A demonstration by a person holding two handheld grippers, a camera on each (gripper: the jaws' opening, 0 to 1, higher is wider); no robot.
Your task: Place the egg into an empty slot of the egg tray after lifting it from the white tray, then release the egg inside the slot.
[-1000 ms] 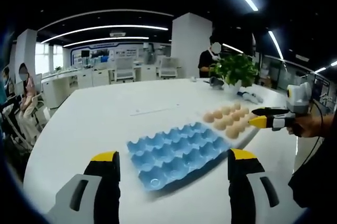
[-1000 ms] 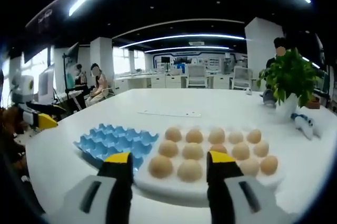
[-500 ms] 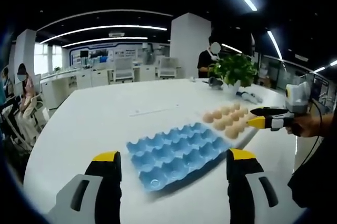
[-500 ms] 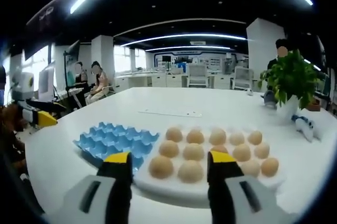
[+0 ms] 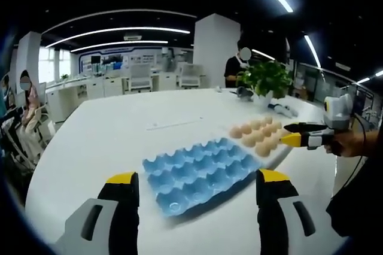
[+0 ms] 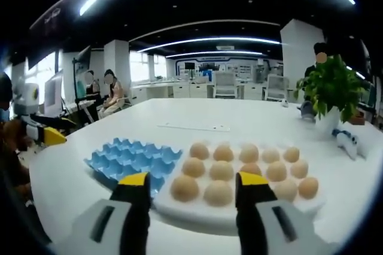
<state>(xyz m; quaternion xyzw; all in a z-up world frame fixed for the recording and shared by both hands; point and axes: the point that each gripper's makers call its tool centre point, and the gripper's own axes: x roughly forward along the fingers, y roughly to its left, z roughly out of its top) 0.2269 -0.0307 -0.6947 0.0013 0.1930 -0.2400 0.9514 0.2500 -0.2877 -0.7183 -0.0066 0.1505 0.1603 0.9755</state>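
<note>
At the bottom of the right gripper view, the right gripper holds its yellow-tipped fingers spread and empty just before the white tray, a smooth slab carrying rows of matte tan eggs. Left of it, touching, lies the blue egg tray, moulded pulp with dimpled cups, all bare. In the left gripper view the left gripper has spread, empty fingers low in frame above the glossy white desk. A leafy potted plant stands at far right.
</note>
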